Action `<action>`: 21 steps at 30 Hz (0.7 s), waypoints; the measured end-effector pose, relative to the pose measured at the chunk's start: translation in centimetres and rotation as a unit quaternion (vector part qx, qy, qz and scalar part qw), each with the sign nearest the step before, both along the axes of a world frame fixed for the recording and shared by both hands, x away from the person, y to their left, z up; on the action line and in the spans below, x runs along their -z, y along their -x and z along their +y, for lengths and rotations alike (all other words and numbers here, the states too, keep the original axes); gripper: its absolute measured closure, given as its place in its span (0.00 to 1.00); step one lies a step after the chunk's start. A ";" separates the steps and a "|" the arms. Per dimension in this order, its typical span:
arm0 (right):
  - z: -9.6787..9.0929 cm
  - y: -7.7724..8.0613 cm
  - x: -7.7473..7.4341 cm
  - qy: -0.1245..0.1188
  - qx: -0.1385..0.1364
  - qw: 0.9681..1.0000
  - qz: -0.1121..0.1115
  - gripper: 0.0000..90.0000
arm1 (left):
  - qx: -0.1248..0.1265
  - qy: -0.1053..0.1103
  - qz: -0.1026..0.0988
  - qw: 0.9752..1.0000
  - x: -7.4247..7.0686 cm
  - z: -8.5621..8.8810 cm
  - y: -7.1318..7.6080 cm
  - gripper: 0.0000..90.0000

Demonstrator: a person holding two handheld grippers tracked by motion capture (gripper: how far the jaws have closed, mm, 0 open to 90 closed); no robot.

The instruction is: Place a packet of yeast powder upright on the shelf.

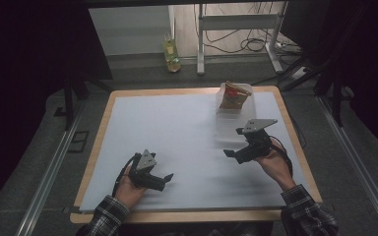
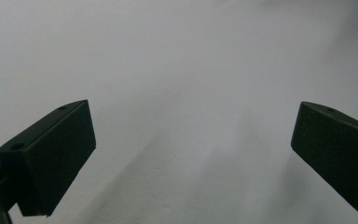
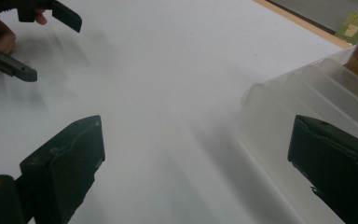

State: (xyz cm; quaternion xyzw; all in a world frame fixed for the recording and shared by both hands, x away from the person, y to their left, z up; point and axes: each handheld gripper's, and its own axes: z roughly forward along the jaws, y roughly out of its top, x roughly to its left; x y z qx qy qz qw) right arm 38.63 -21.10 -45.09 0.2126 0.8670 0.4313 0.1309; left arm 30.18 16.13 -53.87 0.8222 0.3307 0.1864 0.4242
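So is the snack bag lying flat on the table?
No, the snack bag stands inside the clear plastic container at the far side of the table.

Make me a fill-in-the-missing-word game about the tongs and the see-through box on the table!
1. The clear plastic box holds a red and tan snack ____.
2. The jaws of the left tongs and the right tongs are both ____.
3. The box stands nearer the ____ tongs.
4. The tabletop's pale grey mat has a rim of light ____.

Missing words: packet; open; right; wood
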 end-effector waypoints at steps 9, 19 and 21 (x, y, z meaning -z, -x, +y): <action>0.4 1.4 1.0 0.003 -0.009 1.000 0.005 0.05 | -0.001 -0.008 -0.005 1.000 0.0 0.0 0.1 0.00; 0.8 2.7 2.8 0.025 -0.018 0.999 0.016 0.05 | 0.002 0.001 -0.007 1.000 -0.1 0.1 0.1 0.00; 0.9 2.8 3.1 0.029 -0.020 0.999 0.019 0.05 | 0.001 0.002 -0.008 1.000 -0.1 0.1 0.1 0.00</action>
